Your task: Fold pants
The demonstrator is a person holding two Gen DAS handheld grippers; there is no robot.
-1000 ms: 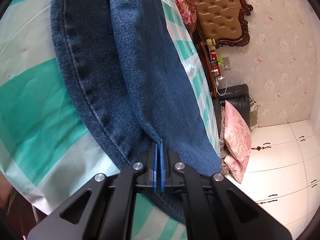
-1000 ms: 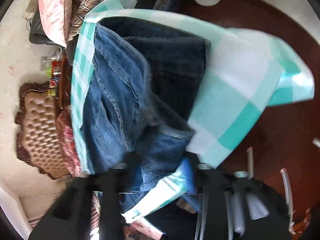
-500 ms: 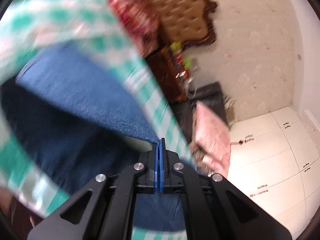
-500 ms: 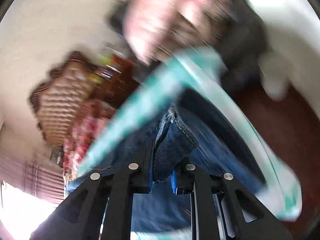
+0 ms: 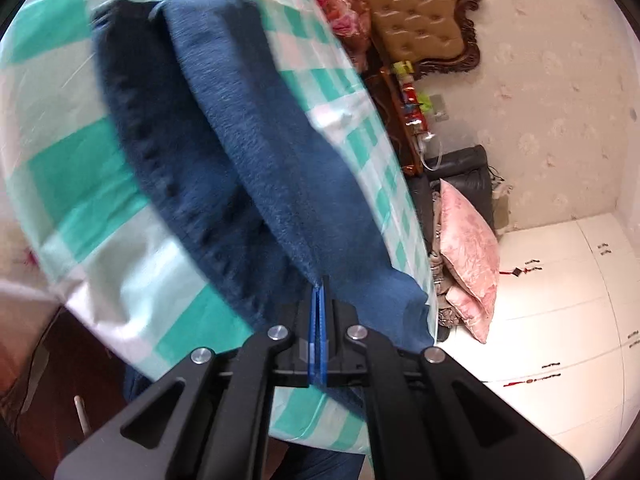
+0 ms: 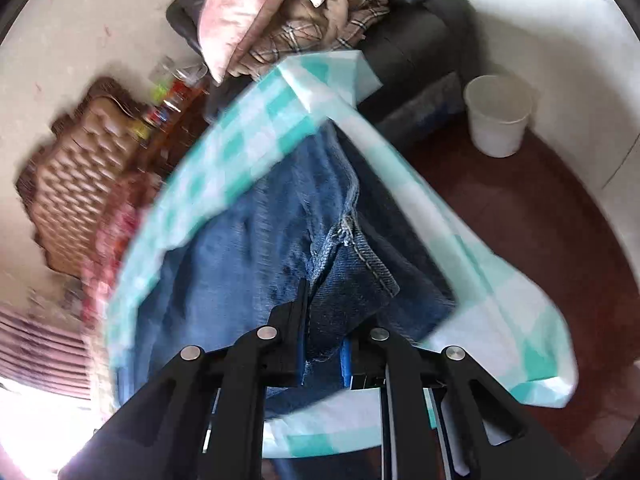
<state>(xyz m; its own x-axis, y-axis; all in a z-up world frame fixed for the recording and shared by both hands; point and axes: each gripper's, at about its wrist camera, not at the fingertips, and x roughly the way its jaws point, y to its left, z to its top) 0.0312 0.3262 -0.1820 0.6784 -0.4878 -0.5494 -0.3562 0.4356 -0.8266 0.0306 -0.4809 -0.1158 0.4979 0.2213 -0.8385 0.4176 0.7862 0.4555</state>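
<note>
Blue jeans (image 5: 260, 152) lie folded lengthwise on a table under a green-and-white checked cloth (image 5: 72, 184). In the left wrist view my left gripper (image 5: 319, 284) is shut, its blue pads pinching the near edge of the upper denim layer, which rises to the tips. In the right wrist view my right gripper (image 6: 326, 320) is shut on a thick seamed fold of the jeans (image 6: 248, 264). That denim fills the gap and hides the right pad's tip. The checked cloth (image 6: 240, 136) curls around the jeans here.
A tufted brown headboard (image 5: 416, 12) and a cluttered wooden stand stand beyond the table. A pink cushion (image 5: 468, 240) leans on a dark sofa (image 6: 420, 40) heaped with blankets. White cabinets (image 5: 560, 300) lie to the right. A white bin (image 6: 498, 114) stands on the red-brown floor (image 6: 540, 220).
Both grippers have risen with the denim in them, pulling it up off the cloth. The right gripper rolled and its jaws narrowed onto the seamed fold.
</note>
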